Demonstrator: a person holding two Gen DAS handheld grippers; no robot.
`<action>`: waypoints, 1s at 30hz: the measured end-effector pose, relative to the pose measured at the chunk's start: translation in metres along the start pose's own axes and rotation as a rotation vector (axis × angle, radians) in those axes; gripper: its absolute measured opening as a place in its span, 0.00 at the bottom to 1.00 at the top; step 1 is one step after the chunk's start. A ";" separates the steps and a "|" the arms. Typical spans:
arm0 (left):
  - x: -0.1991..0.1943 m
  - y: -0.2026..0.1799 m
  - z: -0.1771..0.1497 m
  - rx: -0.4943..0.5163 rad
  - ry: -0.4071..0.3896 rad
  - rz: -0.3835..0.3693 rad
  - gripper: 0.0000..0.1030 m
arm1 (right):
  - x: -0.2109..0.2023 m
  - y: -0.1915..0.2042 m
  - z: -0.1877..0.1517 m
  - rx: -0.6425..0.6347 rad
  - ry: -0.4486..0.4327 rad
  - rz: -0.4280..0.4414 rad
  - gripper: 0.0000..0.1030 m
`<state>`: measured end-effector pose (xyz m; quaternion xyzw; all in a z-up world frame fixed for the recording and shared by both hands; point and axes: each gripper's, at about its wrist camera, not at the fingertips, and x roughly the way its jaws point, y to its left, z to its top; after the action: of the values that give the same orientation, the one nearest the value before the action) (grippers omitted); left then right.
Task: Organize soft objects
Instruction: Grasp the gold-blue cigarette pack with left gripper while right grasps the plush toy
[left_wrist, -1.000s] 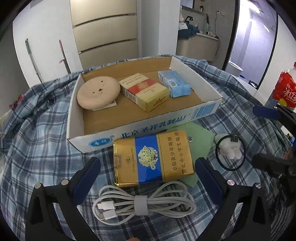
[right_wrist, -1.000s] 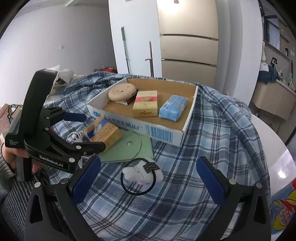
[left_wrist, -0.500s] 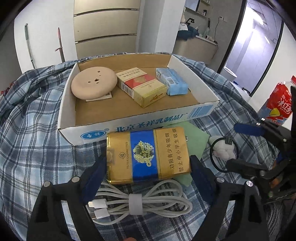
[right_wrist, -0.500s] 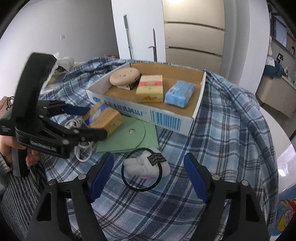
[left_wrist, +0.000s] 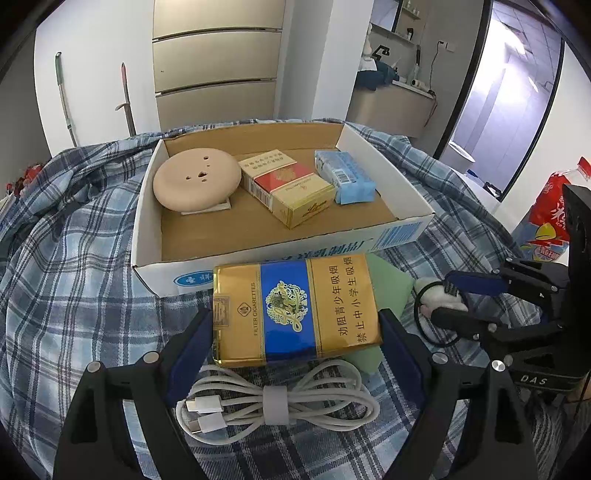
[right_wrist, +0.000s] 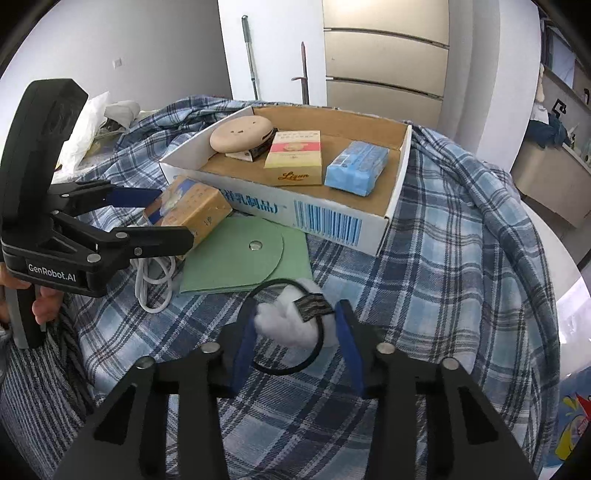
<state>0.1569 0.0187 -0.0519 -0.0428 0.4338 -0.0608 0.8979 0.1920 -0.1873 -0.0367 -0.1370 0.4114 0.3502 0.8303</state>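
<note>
While both tools are closing in on their targets, the job is to finish each grip squarely before anything is lifted toward the cardboard box. The left tool stands fairly wide, its blue pads pressed against the two short ends of the gold and blue cigarette pack, which lies on the plaid cloth just in front of the box, partly over a green pouch and just behind a coiled white cable. The right tool is narrowing, its jaws closing on the white fluffy hair tie, which sits on the cloth near the green pouch; the fluff lies between the pads and already looks pinched.

To do this well, I judge the right tool should squeeze the fluffy ball itself, not only the thin black elastic loop, since the loop could slip out or dangle and snag. The pack is soft-sided, so a light, even pressure across its ends should keep it from buckling. Lift it straight up to clear the box wall and avoid dragging the pouch or cable along. The bare floor at the front of the box, short of the round beige cushion, the red and yellow pack and the blue tissue packet, seems the easiest landing spot.
</note>
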 end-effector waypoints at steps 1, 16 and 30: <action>-0.001 0.000 0.000 0.001 -0.003 0.000 0.86 | -0.002 0.000 0.000 0.001 -0.009 -0.001 0.34; -0.023 -0.004 0.004 0.018 -0.065 0.006 0.86 | -0.020 0.008 0.001 -0.046 -0.108 -0.026 0.28; -0.050 -0.004 0.011 0.027 -0.155 0.023 0.86 | -0.038 0.014 0.002 -0.082 -0.204 -0.078 0.28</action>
<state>0.1348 0.0218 -0.0058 -0.0303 0.3628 -0.0527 0.9299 0.1677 -0.1941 -0.0050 -0.1506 0.3046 0.3462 0.8745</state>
